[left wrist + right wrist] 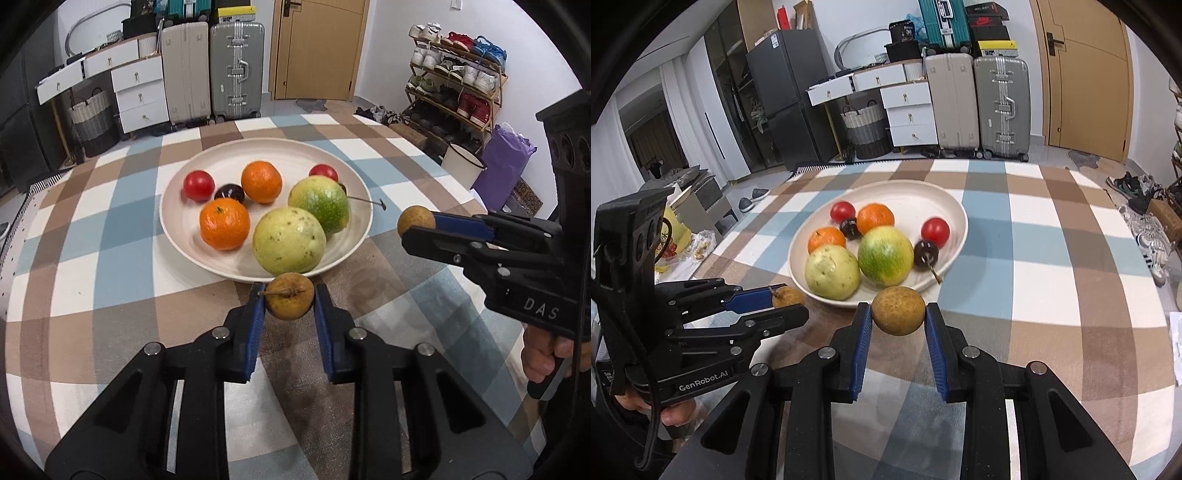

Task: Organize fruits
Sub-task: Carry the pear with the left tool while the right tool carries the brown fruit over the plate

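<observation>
You have each gripper, left point(289, 300) and right point(898, 312), clenched on a small brown fruit (the left one point(290, 301) stemmed, the right one point(898, 311) bare) just short of the plate point(354, 236) on the checked worktop point(110, 258), so next likely carry both over the rim and release.

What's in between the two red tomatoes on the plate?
In the left wrist view, an orange sits between the left tomato and the right tomato on the plate.

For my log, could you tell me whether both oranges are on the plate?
Yes, both oranges lie on the plate.
</observation>
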`<action>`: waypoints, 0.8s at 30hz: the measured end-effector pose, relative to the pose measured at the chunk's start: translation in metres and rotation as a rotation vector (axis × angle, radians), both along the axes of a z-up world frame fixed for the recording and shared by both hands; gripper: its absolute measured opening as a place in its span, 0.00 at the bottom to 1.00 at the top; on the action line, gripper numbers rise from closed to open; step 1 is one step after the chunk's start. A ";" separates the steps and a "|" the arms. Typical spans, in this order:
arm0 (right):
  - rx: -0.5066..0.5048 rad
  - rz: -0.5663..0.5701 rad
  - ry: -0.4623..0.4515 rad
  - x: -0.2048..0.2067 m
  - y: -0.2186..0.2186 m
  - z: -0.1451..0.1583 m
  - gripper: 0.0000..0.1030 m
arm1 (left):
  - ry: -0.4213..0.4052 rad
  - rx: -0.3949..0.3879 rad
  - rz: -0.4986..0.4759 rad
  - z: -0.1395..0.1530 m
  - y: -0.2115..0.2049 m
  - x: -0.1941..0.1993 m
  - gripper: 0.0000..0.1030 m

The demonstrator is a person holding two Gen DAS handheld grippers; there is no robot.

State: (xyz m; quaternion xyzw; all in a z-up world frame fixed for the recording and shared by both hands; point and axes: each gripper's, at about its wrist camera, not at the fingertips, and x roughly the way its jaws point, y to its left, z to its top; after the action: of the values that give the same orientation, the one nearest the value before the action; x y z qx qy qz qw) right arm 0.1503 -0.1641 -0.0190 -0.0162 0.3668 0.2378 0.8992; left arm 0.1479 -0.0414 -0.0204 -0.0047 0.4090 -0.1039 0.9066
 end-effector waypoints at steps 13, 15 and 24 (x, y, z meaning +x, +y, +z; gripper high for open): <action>0.021 0.017 -0.068 0.002 0.009 0.039 0.29 | -0.088 -0.016 0.045 0.045 0.028 -0.004 0.23; 0.025 0.014 -0.075 0.003 0.008 0.042 0.29 | -0.095 -0.014 0.049 0.050 0.029 -0.001 0.23; 0.029 0.025 -0.098 0.018 0.008 0.055 0.29 | -0.125 -0.005 0.077 0.064 0.037 0.018 0.23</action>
State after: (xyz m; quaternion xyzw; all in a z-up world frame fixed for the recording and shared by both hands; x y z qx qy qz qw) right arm 0.1681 -0.1556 0.0364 -0.0193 0.3186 0.2533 0.9132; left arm 0.1663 -0.0040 0.0436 -0.0163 0.3509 -0.0702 0.9336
